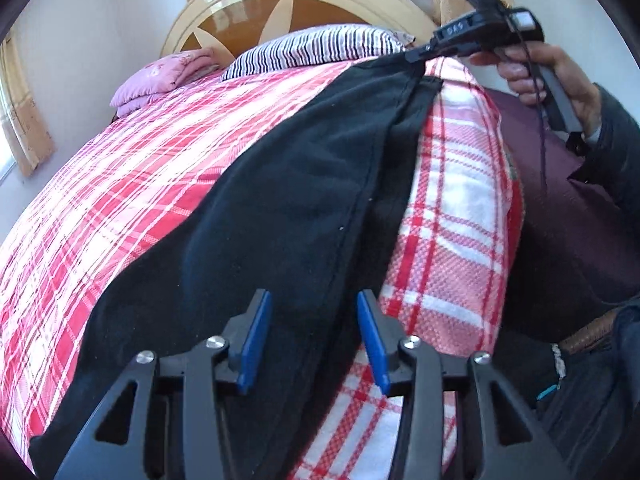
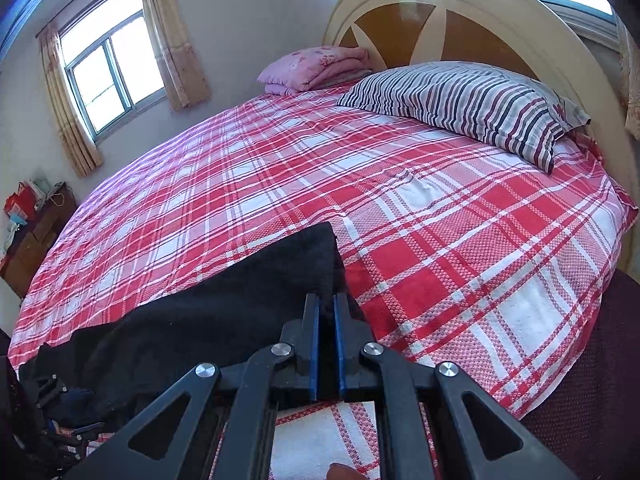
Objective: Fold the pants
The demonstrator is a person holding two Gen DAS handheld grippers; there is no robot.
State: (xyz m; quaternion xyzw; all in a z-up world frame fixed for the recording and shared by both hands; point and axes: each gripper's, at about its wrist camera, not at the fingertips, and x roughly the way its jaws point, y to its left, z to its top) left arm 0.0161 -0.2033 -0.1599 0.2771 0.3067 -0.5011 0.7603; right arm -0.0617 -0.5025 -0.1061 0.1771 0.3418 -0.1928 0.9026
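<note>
Black pants [image 1: 288, 208] lie stretched along the near side of a bed with a red and white plaid sheet [image 1: 132, 184]. My left gripper [image 1: 314, 300] is open, its blue pads spread just above one end of the pants. My right gripper [image 2: 326, 300] is shut on the other end of the pants [image 2: 224, 312], at its corner near the bed's edge. In the left wrist view the right gripper [image 1: 418, 56] shows at the far end, pinching the black fabric, held by a hand.
A striped pillow [image 2: 472, 108] and a folded pink quilt [image 2: 316, 68] lie at the headboard [image 2: 420, 20]. A window [image 2: 108, 68] and a wooden cabinet [image 2: 36, 236] stand beyond the far side. The person's dark clothing [image 1: 568, 220] is beside the bed's near edge.
</note>
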